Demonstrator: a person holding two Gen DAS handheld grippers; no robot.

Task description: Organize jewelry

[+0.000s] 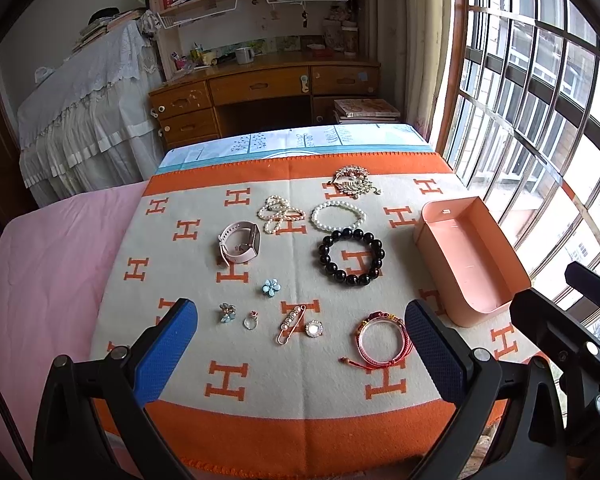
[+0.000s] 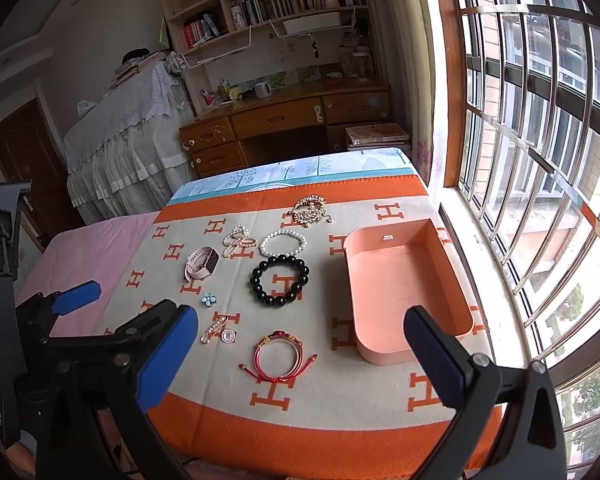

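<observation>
Jewelry lies spread on an orange-and-cream blanket (image 1: 260, 384): a pink watch (image 1: 239, 245), a pearl bow (image 1: 280, 213), a pearl bracelet (image 1: 338, 216), a black bead bracelet (image 1: 351, 257), a gold brooch (image 1: 352, 182), a red cord bracelet (image 1: 382, 338), a pearl pin (image 1: 290, 323), a ring (image 1: 250, 321) and small flower pieces (image 1: 270, 287). An empty pink box (image 1: 468, 256) stands open at the right, also in the right wrist view (image 2: 404, 280). My left gripper (image 1: 300, 356) is open above the near small pieces. My right gripper (image 2: 300, 360) is open above the red cord bracelet (image 2: 280, 356).
A barred window (image 2: 540, 160) runs along the right, close to the box. A pink sheet (image 1: 40, 280) covers the bed to the left. A wooden desk (image 1: 260, 92) with shelves stands behind. The left gripper's body shows at the left of the right wrist view (image 2: 40, 320).
</observation>
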